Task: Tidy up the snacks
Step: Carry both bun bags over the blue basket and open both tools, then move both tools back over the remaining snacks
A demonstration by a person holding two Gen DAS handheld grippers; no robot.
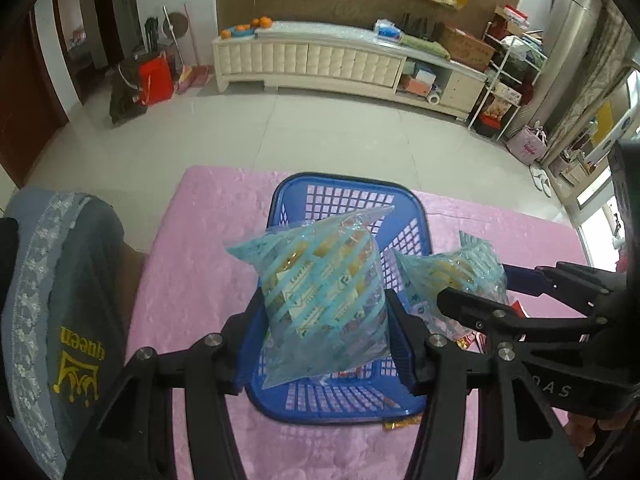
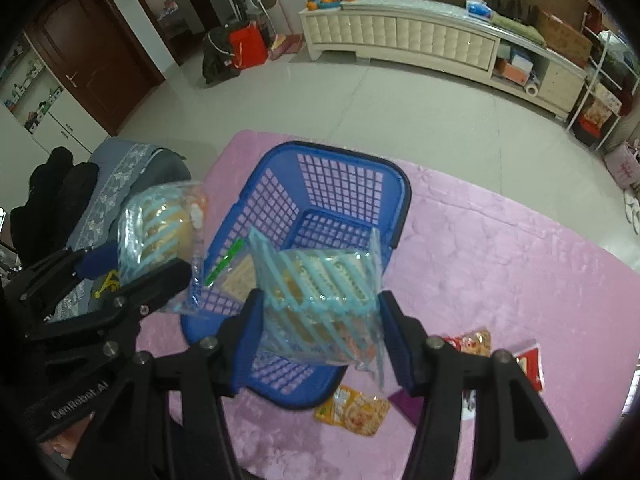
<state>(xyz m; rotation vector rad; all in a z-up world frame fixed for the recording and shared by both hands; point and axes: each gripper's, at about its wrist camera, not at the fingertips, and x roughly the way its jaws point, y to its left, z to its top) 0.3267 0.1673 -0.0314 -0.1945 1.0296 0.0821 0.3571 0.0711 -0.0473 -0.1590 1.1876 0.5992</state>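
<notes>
Bag (image 1: 326, 304) clamped in left gripper (image 1: 324, 344).

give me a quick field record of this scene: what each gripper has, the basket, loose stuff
left gripper: shut on a striped snack bag, held above the basket
right gripper: shut on a second striped bag, also over the basket
basket: blue, on the pink cloth, a few flat packets inside
loose snacks: orange packet and red packets on the cloth beside the basket
</notes>
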